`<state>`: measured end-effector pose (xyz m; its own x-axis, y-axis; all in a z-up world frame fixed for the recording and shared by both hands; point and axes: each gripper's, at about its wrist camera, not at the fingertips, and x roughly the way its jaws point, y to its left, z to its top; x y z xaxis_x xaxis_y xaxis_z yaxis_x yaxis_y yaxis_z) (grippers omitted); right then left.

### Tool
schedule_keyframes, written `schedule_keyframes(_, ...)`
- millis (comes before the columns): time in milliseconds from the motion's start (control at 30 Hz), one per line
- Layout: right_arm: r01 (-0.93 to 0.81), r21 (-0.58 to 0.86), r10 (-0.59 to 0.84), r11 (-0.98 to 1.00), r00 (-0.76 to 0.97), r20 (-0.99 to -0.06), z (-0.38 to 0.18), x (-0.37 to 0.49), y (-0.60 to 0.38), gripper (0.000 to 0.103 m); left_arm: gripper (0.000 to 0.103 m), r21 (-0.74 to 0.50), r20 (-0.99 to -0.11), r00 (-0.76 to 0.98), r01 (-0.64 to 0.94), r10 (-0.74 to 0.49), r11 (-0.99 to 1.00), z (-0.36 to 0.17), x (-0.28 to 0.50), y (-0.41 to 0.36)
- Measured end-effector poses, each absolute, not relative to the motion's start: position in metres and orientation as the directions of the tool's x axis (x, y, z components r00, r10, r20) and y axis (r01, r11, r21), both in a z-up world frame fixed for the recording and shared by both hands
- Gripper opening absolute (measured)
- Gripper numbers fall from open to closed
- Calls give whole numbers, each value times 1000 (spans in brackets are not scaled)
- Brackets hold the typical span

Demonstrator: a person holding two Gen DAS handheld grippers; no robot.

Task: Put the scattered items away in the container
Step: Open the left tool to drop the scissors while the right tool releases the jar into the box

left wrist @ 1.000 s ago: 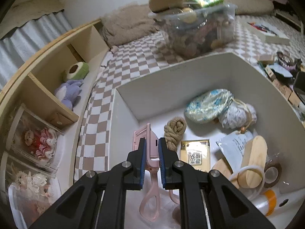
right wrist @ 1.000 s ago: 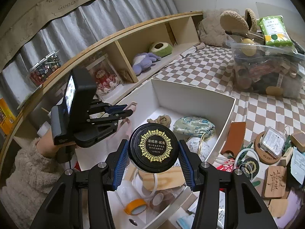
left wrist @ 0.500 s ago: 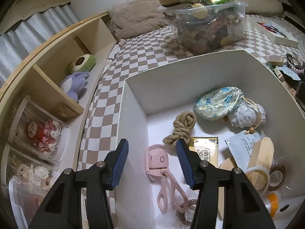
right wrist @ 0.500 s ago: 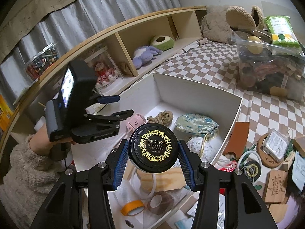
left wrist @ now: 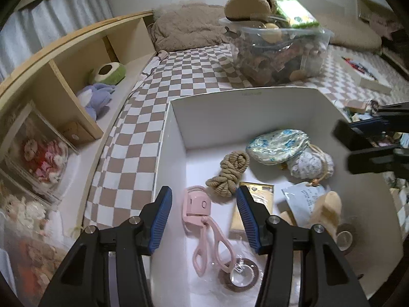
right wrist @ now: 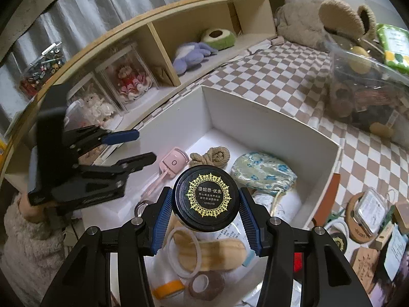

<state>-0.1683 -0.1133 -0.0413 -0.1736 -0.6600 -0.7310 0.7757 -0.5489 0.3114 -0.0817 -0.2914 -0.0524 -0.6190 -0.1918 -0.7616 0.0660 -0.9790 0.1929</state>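
Item: round black jar with gold-printed lid (right wrist: pixel 206 198), pinched between the right gripper (right wrist: pixel 206 221) pads, held above the white open-topped cardboard box (right wrist: pixel 276 117).
Left gripper (left wrist: pixel 202 217): spread, empty, over the pink eyelash curler (left wrist: pixel 204 227) lying inside the box.
Box floor: crowded.
Risk: the released jar may land on the wooden paddle (right wrist: pixel 207 250) or white ring and roll; its clearance from the left gripper is probably slim.

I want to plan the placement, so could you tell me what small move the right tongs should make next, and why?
Probably lower the right tongs a little into the white box and then release. They are shut on the black jar, which hangs above the items inside, while the left tongs stand open and empty at the box's side, the pink eyelash curler already in.
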Motion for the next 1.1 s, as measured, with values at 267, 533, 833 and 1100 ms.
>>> schedule_keyframes(267,755,294,-627,-587,-193,-755,-44,-196,-135,52,57,88,-738,-667,54,-102,-995,-45,-57,-292)
schedule_keyframes(533,728,231,-559,-645,-244,-793,-52,-223,-151,52,57,2,-712,-701,48,-35,-999,-40,-49,-291)
schedule_keyframes(833,665,259,-547,-700,-267,-793,-62,-239,-145,71,80,-5,-699,-713,70,-46,-998,-44,-50,-290)
schedule_keyframes(1100,689,260,-580,-677,-282,-764,-49,-229,-137,87,83,-29,-705,-708,85,-40,-996,-49,-52,-290)
